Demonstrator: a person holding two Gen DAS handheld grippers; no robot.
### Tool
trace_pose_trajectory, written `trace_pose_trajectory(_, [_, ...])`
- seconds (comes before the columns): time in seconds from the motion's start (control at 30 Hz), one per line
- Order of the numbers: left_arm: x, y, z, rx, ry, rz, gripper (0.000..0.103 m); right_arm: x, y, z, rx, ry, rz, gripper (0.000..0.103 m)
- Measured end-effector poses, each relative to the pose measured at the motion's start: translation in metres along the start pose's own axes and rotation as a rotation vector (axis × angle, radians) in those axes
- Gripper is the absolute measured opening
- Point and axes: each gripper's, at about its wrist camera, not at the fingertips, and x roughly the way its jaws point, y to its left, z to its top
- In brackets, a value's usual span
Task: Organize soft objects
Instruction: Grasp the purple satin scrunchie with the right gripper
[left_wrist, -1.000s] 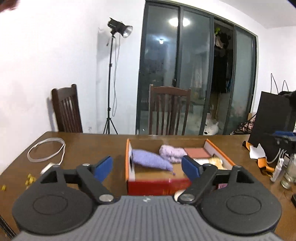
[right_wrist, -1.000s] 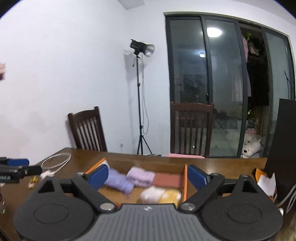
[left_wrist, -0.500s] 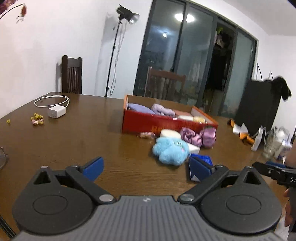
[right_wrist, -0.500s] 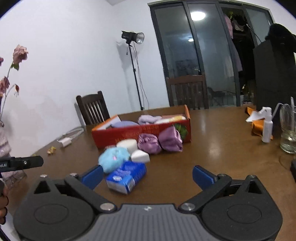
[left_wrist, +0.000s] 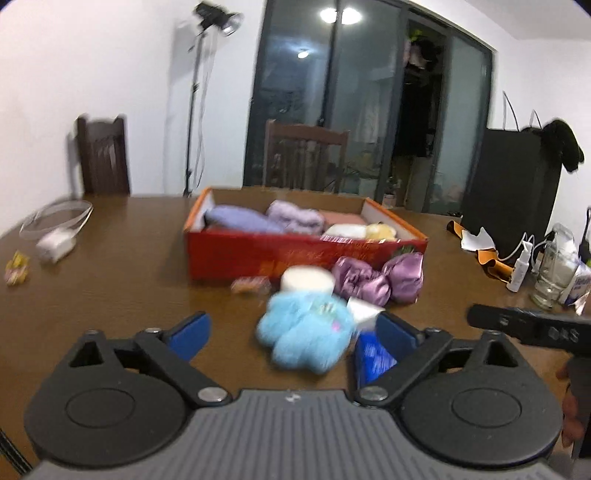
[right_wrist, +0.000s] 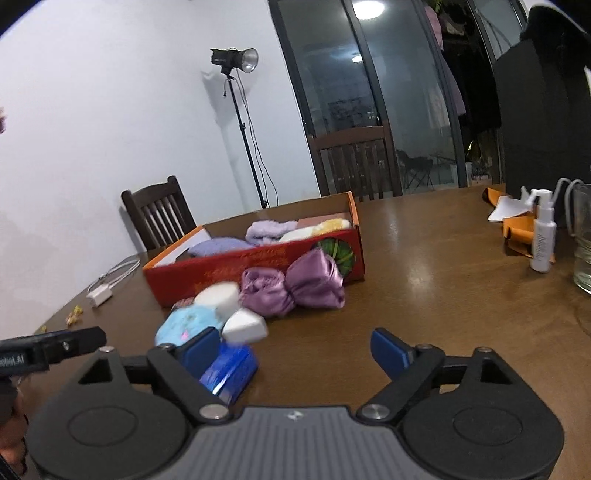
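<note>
- Box (left_wrist: 258, 254): red, open-topped, on the table (left_wrist: 110, 277) at mid-depth; it already holds a lavender cloth (left_wrist: 236, 218), a lilac towel (left_wrist: 295, 218), a pink pad, and a white and a yellow piece at its right end.
- Loose pile: just near of the box front wall. A blue plush (left_wrist: 306, 332) lies nearest; a white sponge (left_wrist: 306, 279) sits behind it, touching or nearly so; two purple satin pieces (left_wrist: 376, 282) rest to the right, against the box; a white wedge (right_wrist: 245, 326) and a blue packet (right_wrist: 229, 371) lie at the near right of the plush.
- Left gripper (left_wrist: 291, 330): empty, fingers spread wide, low over the table, the plush between the pads in view but slightly beyond them.
- Right gripper (right_wrist: 295, 349): empty, fingers spread wide, aimed at bare table right of the pile; the packet lies by its left pad.
- Step in hand, as judged: approach to the next loose item, with the pile not yet sorted into the box.
- Next move, as judged: advance the left gripper until the pads flank the plush, close gently since the fur will compress, then lift clear of the sponge.
- Caution: motion blur obscures exact contact among the pile's items.
</note>
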Motion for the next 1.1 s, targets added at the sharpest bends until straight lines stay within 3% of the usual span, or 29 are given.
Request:
trace_pose_trajectory(0.07, [0.014, -0.009, 0.008, 0.030, -0.016, -0.009, 0.093, 0.019, -0.007, 0.014, 0.007, 0.008, -0.007, 0.076])
trace_pose_trajectory(0.17, [0.037, -0.016, 0.017, 0.024, -0.013, -0.026, 0.093, 0.055, -0.014, 0.033, -0.005, 0.016, -0.008, 0.074])
trace_pose_trajectory(0.23, [0.055, -0.020, 0.022, 0.033, 0.001, -0.031, 0.093, 0.079, -0.021, 0.041, 0.004, 0.047, -0.005, 0.067])
trace_pose_trajectory(0.33, [0.077, -0.026, 0.028, 0.060, 0.023, -0.020, 0.080, 0.112, -0.029, 0.051, 0.029, 0.072, 0.011, 0.059])
trace_pose_trajectory(0.4, [0.090, -0.030, 0.032, 0.072, 0.033, -0.026, 0.071, 0.127, -0.032, 0.055, 0.036, 0.079, 0.012, 0.049])
trace_pose_trajectory(0.43, [0.094, -0.031, 0.033, 0.075, 0.032, -0.030, 0.071, 0.132, -0.033, 0.056, 0.035, 0.088, 0.021, 0.029])
trace_pose_trajectory(0.47, [0.097, -0.031, 0.033, 0.073, 0.027, -0.034, 0.071, 0.136, -0.034, 0.056, 0.040, 0.099, 0.044, 0.020])
trace_pose_trajectory(0.57, [0.100, -0.029, 0.034, 0.043, 0.027, -0.051, 0.071, 0.134, -0.027, 0.055, -0.002, 0.090, 0.056, 0.008])
trace_pose_trajectory(0.73, [0.078, -0.027, 0.034, -0.009, -0.021, -0.101, 0.074, 0.094, -0.007, 0.068, -0.078, -0.067, 0.035, 0.008])
trace_pose_trajectory(0.9, [0.029, -0.022, 0.030, -0.064, -0.060, -0.151, 0.075, 0.033, 0.008, 0.076, -0.016, -0.155, 0.187, 0.007])
trace_pose_trajectory(0.97, [0.006, -0.018, 0.024, -0.088, -0.072, -0.181, 0.075, 0.014, 0.017, 0.069, -0.006, -0.150, 0.245, 0.007])
trace_pose_trajectory(1.03, [-0.015, -0.013, 0.015, -0.094, -0.074, -0.209, 0.067, 0.002, 0.025, 0.055, 0.011, -0.106, 0.292, 0.007])
trace_pose_trajectory(1.1, [-0.033, -0.008, 0.000, -0.096, -0.037, -0.246, 0.041, -0.004, 0.030, 0.036, 0.045, -0.033, 0.338, 0.007])
